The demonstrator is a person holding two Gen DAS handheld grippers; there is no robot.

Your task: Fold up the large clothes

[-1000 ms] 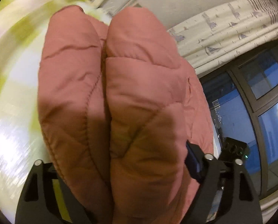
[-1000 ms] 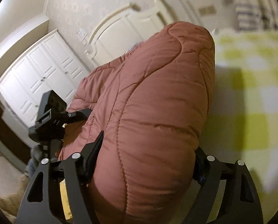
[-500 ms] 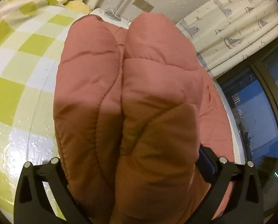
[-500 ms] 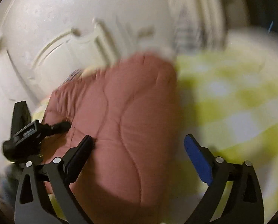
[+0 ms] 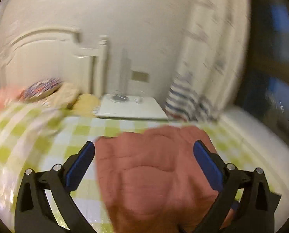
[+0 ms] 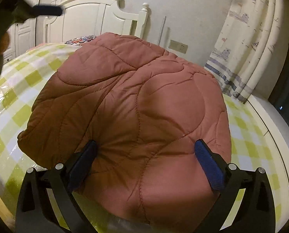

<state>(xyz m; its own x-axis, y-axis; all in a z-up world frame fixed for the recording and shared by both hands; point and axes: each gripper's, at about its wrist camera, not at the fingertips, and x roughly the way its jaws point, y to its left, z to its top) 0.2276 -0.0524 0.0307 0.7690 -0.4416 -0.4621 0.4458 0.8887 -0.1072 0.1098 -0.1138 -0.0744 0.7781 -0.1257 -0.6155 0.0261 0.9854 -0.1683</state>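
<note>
Fingers (image 6: 208, 166) of both grippers spread apart, clamping nothing, coat (image 6: 132, 104) bundled on bed (image 6: 247, 128) dead ahead, nearer right gripper (image 6: 144, 157) than left gripper (image 5: 144, 159).

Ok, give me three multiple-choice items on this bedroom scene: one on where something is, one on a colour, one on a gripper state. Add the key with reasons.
1. Where does the quilted jacket lie?
A. On the checked bedspread
B. On the nightstand
C. Over the headboard

2. What colour is the jacket?
A. Navy blue
B. Dusty pink-red
C. Green

3. How does the right gripper stand?
A. Shut on the curtain
B. Open, fingers either side of the jacket's near end
C. Shut on nothing

Key:
1 A, the right wrist view shows it bundled on the yellow-green and white checks.
2 B, the same pink-red shows in both views.
3 B, the blue pads sit wide apart with the fabric between them; the left gripper is spread likewise over the jacket.
</note>
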